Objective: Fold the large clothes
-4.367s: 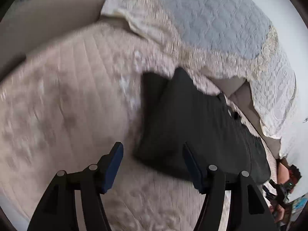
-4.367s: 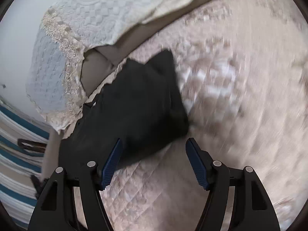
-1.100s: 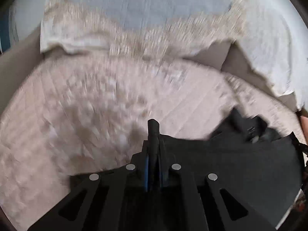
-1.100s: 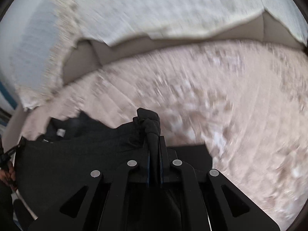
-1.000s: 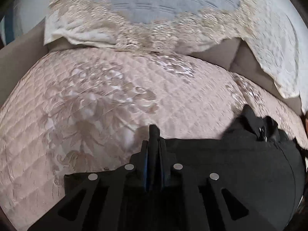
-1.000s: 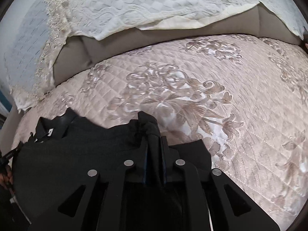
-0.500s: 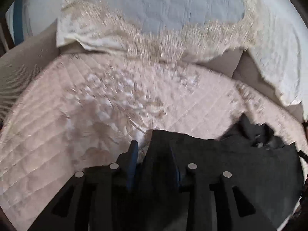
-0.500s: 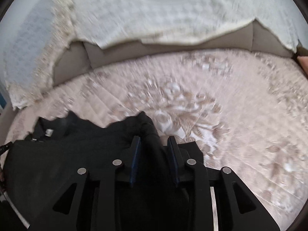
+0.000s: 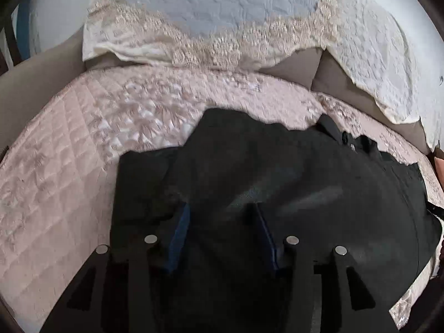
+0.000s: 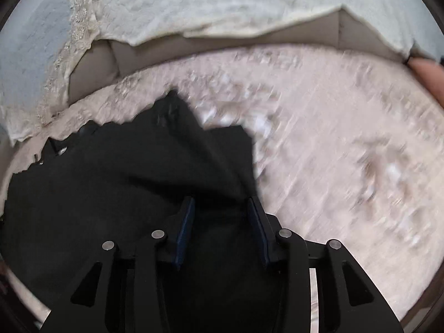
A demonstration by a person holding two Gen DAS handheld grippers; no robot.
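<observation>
Black garment (image 9: pixel 291 183) lies part-folded on the quilt (image 9: pixel 61 172), both claws, left (image 9: pixel 222 236) and right (image 10: pixel 220 229), opening with cloth loose between the pads; soft, limp fabric, best gripped at its corners.

The garment (image 9: pixel 277 172) lay spread on the quilted cover (image 9: pixel 69 166) of a sofa, reaching from under the left gripper (image 9: pixel 220 222) toward the right edge of its view. In the right wrist view it lay under the right gripper (image 10: pixel 220 213) and off to the left, with bare cover to the right. Behind it, a lace-edged throw (image 9: pixel 222 14) hung over the sofa back (image 9: pixel 294 68).
</observation>
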